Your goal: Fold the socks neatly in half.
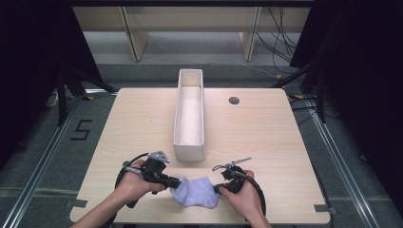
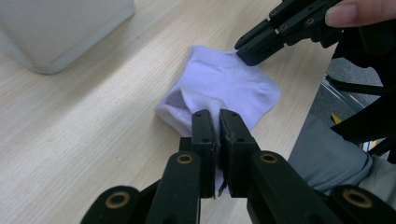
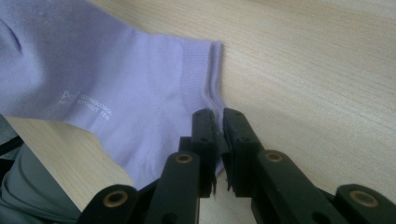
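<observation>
A small lavender knitted sock (image 1: pixel 197 191) lay on the pale wooden table (image 1: pixel 266 137), just in front of the near end of the long white rectangular box (image 1: pixel 190 114). The left gripper (image 2: pixel 218 122) was clamped on the sock's left edge. The right gripper (image 3: pixel 219 122) pinched the ribbed cuff on the opposite side, jaws nearly together.

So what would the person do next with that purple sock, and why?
Probably lift it and carry it toward the white bin. Both the left tool and right tool are pinched on opposite edges of the sock, which lies on the table just before the bin.
</observation>
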